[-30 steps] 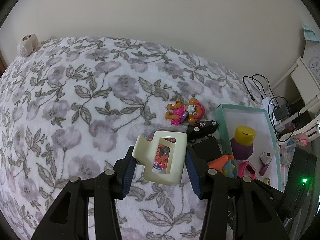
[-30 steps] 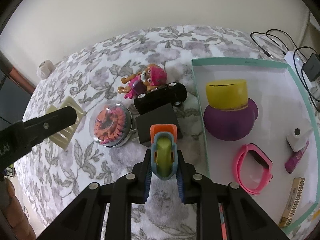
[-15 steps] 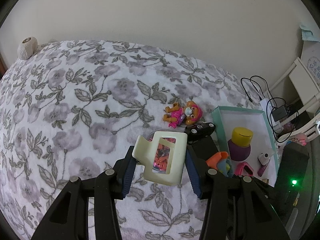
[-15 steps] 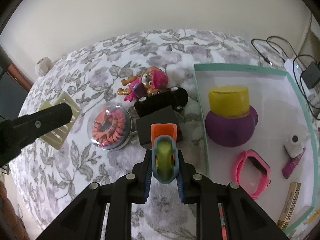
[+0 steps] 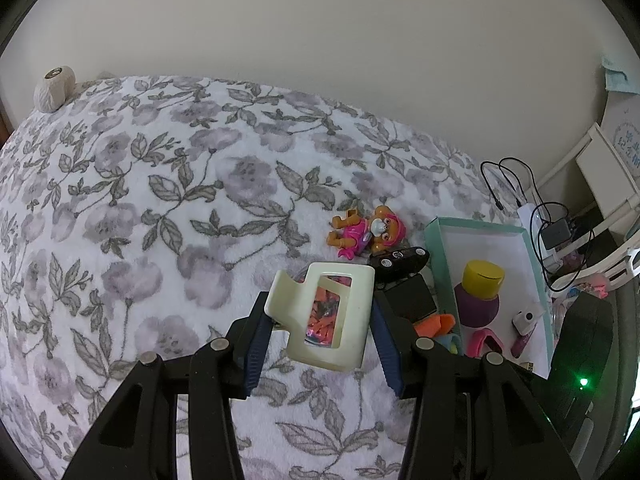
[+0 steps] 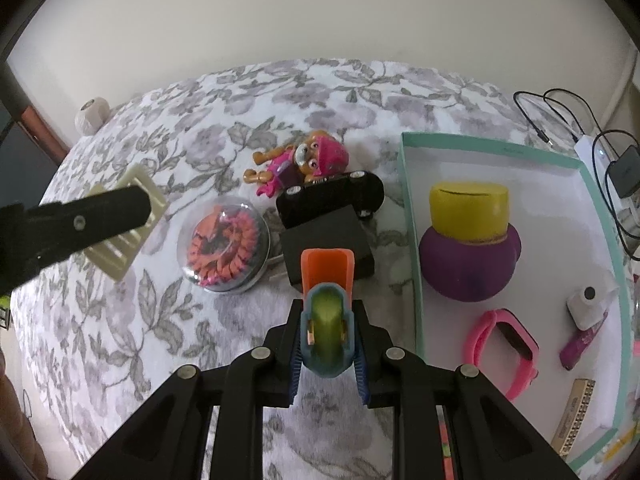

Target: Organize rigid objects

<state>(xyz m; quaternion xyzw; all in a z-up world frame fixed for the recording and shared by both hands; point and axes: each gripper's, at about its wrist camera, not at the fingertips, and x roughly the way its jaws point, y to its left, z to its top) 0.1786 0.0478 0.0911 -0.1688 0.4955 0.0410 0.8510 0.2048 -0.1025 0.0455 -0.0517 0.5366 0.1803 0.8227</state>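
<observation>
My left gripper [image 5: 320, 320] is shut on a cream plastic holder [image 5: 352, 340] and holds it above the floral bedspread; the holder also shows in the right wrist view [image 6: 124, 236] behind the left finger. My right gripper [image 6: 326, 340] is shut on an orange, blue and green toy piece [image 6: 327, 312], held above the bed left of the teal-rimmed box [image 6: 412, 240]. The box holds a purple and yellow pot [image 6: 468, 248], a pink watch band [image 6: 500, 344], a small white cube [image 6: 588, 304] and a pink tube [image 6: 580, 344].
On the bed lie a clear dome with orange and pink pieces [image 6: 226, 246], a black box [image 6: 326, 240], a black toy car [image 6: 332, 196] and a pink dog figure [image 6: 300, 164]. Cables and a charger [image 6: 624, 172] lie at the right. A white ball [image 5: 54, 88] sits at the far left.
Both grippers have risen and drawn back a little from the bed with their objects still held. The toys and the box look smaller and farther.
</observation>
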